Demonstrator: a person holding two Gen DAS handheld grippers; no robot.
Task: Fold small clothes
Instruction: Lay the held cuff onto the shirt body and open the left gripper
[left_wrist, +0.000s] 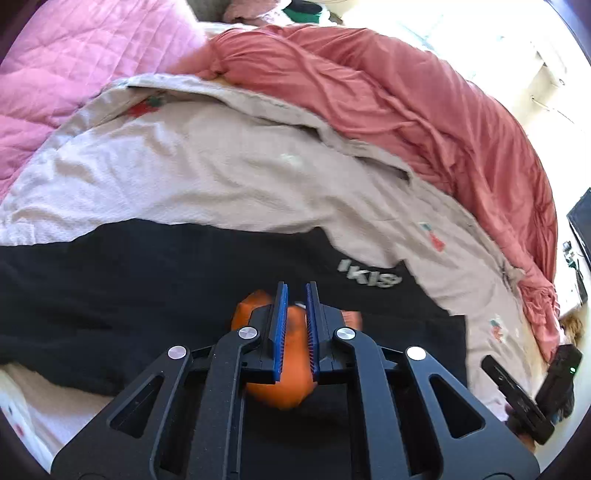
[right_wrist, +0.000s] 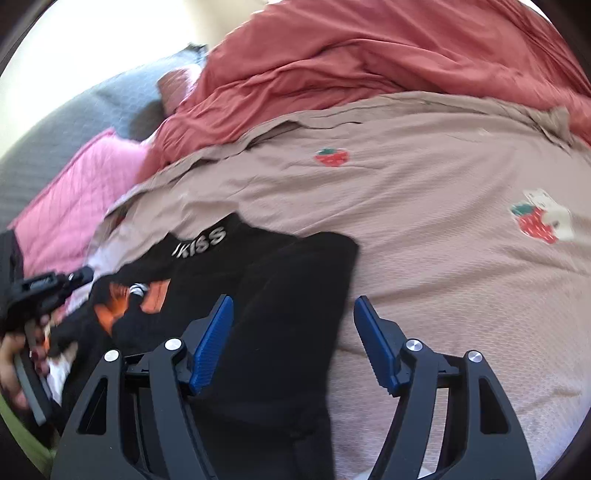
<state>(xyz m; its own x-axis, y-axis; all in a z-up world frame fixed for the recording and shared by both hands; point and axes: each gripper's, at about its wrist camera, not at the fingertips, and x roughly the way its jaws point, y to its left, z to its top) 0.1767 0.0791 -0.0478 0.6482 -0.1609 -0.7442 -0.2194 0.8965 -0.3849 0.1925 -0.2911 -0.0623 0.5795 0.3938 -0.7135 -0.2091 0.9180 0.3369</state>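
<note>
A black garment (left_wrist: 147, 288) with white lettering (left_wrist: 369, 275) and an orange print (left_wrist: 291, 332) lies spread on the bed. My left gripper (left_wrist: 295, 286) is shut, and a fold of the garment's orange-printed cloth is bunched between its blue pads. In the right wrist view the same garment (right_wrist: 295, 266) lies partly folded, its lettering (right_wrist: 201, 240) toward the far edge. My right gripper (right_wrist: 293, 301) hovers open over the garment's right half with nothing between its fingers. The left gripper (right_wrist: 79, 277) shows at the far left, held by a hand (right_wrist: 14, 354), beside the orange print (right_wrist: 155, 295).
A beige bedspread (right_wrist: 424, 221) with strawberry patches covers the bed under the garment. A bunched red duvet (right_wrist: 369, 48) lies along the far side. A pink quilt (right_wrist: 74, 206) and a grey pillow (right_wrist: 92, 110) sit at the left.
</note>
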